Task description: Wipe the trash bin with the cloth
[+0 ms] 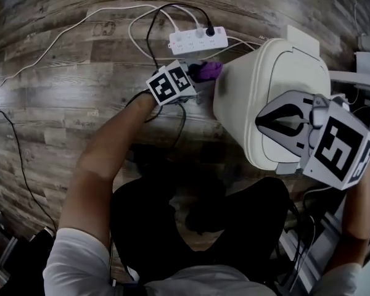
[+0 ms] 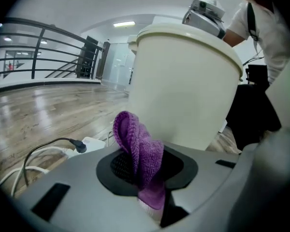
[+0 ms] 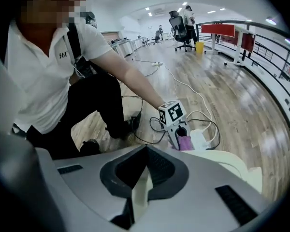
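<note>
The left gripper's (image 2: 142, 173) jaws are clamped on the purple cloth (image 2: 135, 139), which stands up between them in a folded hump. The cloth is low against the cream side wall of the trash bin (image 2: 183, 86); whether it actually touches the wall I cannot tell. The right gripper's (image 3: 142, 166) jaws are drawn together on a thin cream edge at the bin's top rim, on the side facing the cloth.

The only print that can be read is "361" on the chest of the person's white shirt (image 3: 38, 81). Each gripper's cube carries black-and-white square markers.

The left forearm (image 1: 105, 159) stretches out nearly straight toward the bin's lower wall, with its gripper tilted slightly down. The right arm stays close in, and its gripper points steeply down onto the bin's top.

Only the head view shows the bin's lid from above, with both arms. The left gripper view looks up the bin's whole side wall to the right gripper perched on the rim. The right gripper view takes in office chairs (image 3: 181, 30) and a railing (image 3: 261, 47) far beyond the bin. A white power strip (image 1: 197, 40) lies on the wood floor (image 1: 61, 73) just beside the bin.
</note>
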A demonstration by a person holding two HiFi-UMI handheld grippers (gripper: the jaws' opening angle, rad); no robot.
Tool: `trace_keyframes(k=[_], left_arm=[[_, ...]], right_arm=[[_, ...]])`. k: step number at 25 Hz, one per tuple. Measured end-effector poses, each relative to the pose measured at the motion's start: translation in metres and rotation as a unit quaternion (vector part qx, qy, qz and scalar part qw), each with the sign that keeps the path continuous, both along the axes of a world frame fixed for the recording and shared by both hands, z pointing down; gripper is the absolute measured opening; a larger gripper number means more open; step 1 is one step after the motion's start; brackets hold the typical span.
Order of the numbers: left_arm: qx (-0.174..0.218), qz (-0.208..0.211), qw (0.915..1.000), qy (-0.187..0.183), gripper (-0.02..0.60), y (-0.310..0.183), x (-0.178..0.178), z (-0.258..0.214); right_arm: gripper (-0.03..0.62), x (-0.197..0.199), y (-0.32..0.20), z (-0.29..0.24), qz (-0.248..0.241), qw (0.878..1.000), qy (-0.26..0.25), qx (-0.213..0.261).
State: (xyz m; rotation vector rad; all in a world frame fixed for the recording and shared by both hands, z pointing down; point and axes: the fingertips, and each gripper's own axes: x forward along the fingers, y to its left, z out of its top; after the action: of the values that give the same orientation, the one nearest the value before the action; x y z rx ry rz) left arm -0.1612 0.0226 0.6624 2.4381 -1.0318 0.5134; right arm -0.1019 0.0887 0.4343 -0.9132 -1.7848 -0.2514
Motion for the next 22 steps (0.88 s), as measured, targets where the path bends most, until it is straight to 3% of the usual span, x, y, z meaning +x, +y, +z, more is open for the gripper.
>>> trace_keyframes(k=[7,13,18,22], left_arm=[[0.035,0.016,0.9990,-0.022,0.087,-0.042,-0.007,0.015],[0.028,0.010,0.9986,-0.043,0.087,-0.059,-0.010,0.028],[0.034,-0.008,0.9990,-0.029,0.087,-0.064,-0.002,0.029],[0.044,-0.029,0.9984,-0.018,0.087,-0.065,0.005,0.034]], right_arm=[[0.008,0.001,-0.001,0.000,0.007,0.998,-0.054,0.021],[0.008,-0.016,-0.025,-0.003,-0.013,0.991,-0.087,0.104],[0.008,-0.056,-0.038,0.004,-0.007,0.983,-0.118,0.138],[0.008,-0.064,-0.040,0.017,-0.002,0.981,-0.123,0.153]])
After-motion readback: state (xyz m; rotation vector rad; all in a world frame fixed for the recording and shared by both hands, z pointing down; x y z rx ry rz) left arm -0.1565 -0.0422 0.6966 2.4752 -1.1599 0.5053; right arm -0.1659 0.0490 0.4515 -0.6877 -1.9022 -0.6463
